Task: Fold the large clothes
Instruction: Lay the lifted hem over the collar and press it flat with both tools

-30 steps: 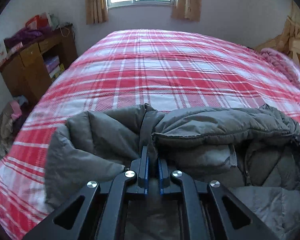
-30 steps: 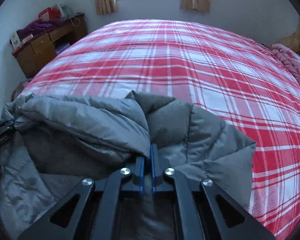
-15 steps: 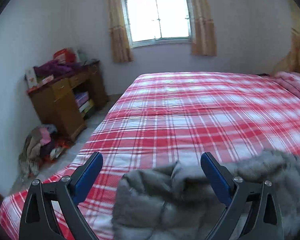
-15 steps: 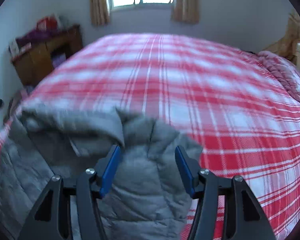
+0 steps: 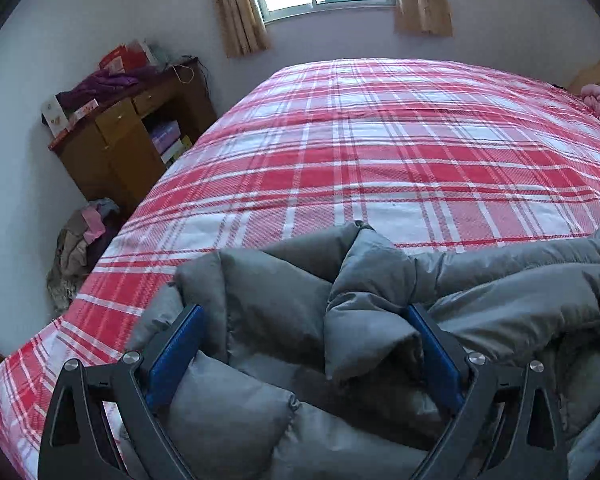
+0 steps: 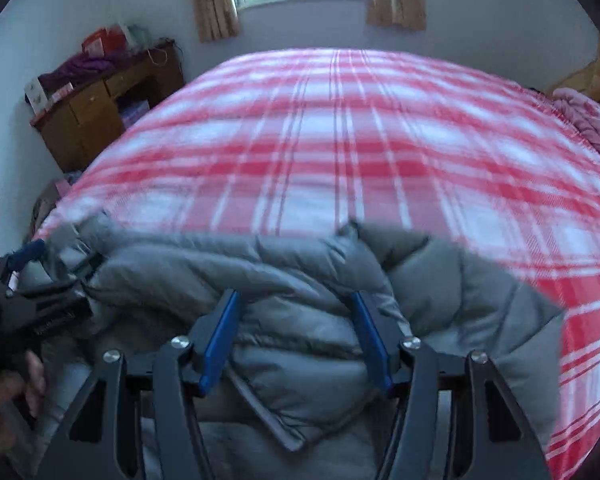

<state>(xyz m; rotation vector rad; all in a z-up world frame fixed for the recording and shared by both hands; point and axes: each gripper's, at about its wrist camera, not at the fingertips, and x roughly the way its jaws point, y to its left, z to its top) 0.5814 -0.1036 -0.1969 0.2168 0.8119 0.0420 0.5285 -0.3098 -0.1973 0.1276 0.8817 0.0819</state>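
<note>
My left gripper (image 5: 300, 344) stands wide, my right gripper (image 6: 294, 336) half apart; neither pinches the padded grey quilted jacket (image 5: 380, 320), which lies bunched between both on the red-and-white checked bed (image 5: 380, 152), apparently released for regrasping.

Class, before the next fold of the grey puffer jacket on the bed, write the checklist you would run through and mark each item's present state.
1. Left gripper released: ok, jaws wide, padding between them unpinched.
2. Right gripper released: ok, jaws apart over the fabric.
3. Grey puffer jacket lying flat: not ok, bunched and creased.
4. Plaid bedspread bare beyond the jacket: ok.
5. Jacket fully on the bed: cannot tell, its near part is out of view.
</note>
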